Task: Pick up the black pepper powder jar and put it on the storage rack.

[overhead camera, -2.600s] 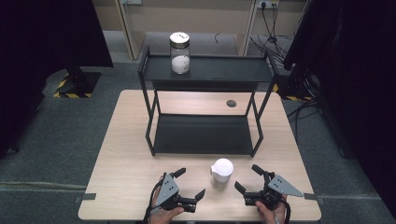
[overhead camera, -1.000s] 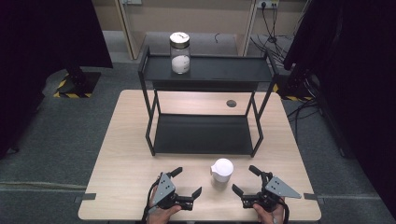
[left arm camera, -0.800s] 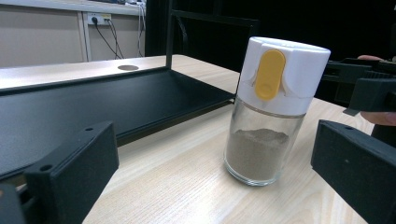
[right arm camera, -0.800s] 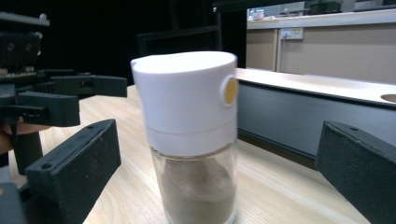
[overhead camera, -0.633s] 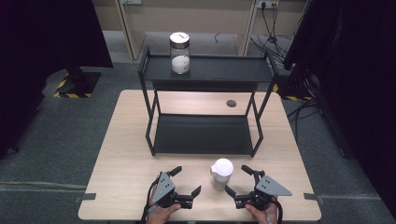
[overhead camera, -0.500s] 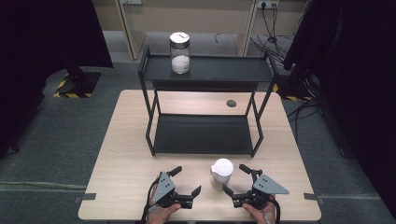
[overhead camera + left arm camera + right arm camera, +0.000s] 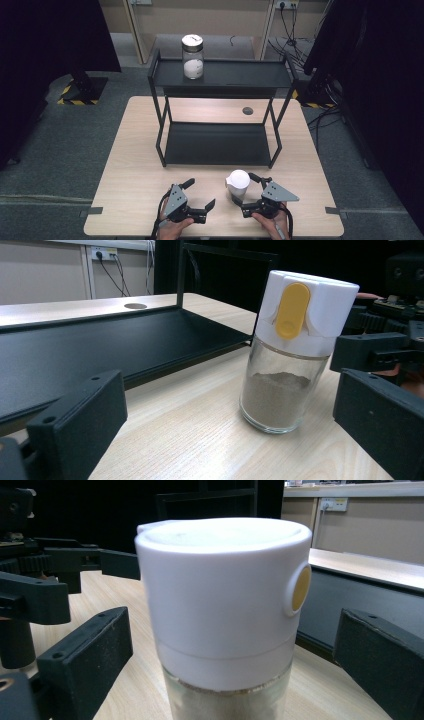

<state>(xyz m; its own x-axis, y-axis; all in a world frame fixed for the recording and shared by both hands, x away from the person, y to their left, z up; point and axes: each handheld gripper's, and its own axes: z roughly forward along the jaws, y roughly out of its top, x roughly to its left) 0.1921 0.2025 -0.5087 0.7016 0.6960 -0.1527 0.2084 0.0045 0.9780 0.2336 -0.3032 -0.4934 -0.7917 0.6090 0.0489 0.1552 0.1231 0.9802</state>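
A glass shaker jar (image 7: 238, 183) with a white lid, a yellow button and brown powder stands on the wooden table (image 7: 135, 165) near its front edge. My right gripper (image 7: 243, 190) reaches around it from the right. Its jaws have just been closing with the jar (image 7: 222, 610) between them, and gaps still show on both sides of the lid, so the right gripper (image 7: 230, 665) is open. My left gripper (image 7: 200, 194) lies open to the jar's left, holding nothing. Seen from the left gripper (image 7: 225, 430), the jar (image 7: 290, 355) stands ahead and to the right.
A black two-level metal rack (image 7: 220, 80) stands on the table behind the jar. On its top shelf is a glass jar (image 7: 192, 56) holding something white. A round hole (image 7: 247, 110) sits in the tabletop behind the rack. Dark screens flank both sides.
My right gripper has slid left until its jaws stand either side of the shaker jar. The left gripper and the jar have stayed put.
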